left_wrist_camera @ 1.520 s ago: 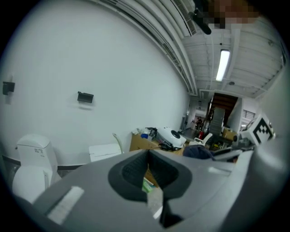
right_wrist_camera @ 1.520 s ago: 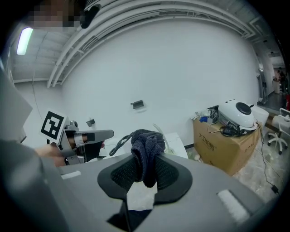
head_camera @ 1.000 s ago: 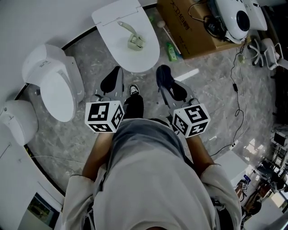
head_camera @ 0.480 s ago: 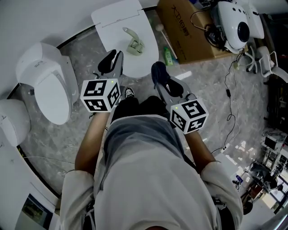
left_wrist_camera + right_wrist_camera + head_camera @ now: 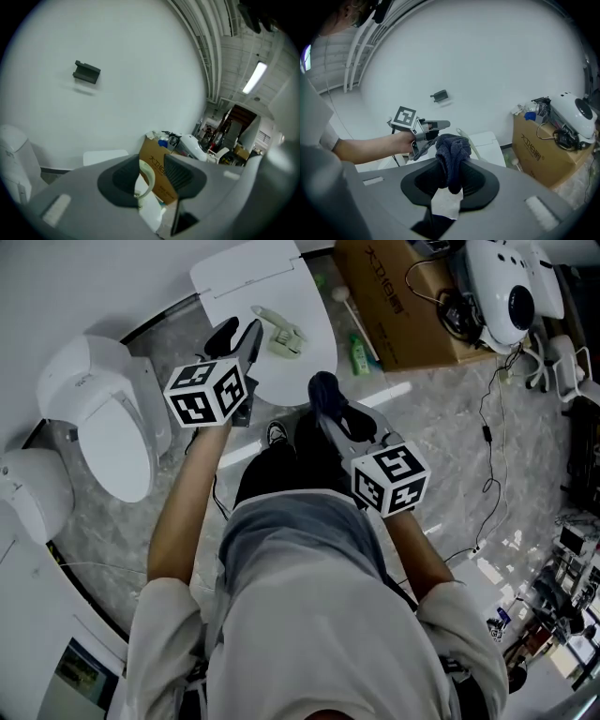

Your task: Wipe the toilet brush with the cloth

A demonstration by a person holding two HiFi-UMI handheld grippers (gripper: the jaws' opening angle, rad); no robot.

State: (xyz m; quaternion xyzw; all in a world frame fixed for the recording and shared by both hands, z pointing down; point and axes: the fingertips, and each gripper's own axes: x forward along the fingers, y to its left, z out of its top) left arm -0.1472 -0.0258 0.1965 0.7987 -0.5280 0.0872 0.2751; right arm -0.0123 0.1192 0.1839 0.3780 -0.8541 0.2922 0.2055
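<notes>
Step in hand: seat the toilet brush in the left jaws before wiping.
The toilet brush (image 5: 281,331) lies on the closed toilet lid (image 5: 234,282). The left gripper (image 5: 237,334) hangs just beside it, jaws apart; close them on the handle. The right gripper (image 5: 330,411) has its jaws clamped on the dark cloth (image 5: 451,157).

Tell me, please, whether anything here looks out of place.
Yes: the toilet brush lies on its side on the closed toilet lid, and a green bottle seems to lie on the floor beside the cardboard box.
</notes>
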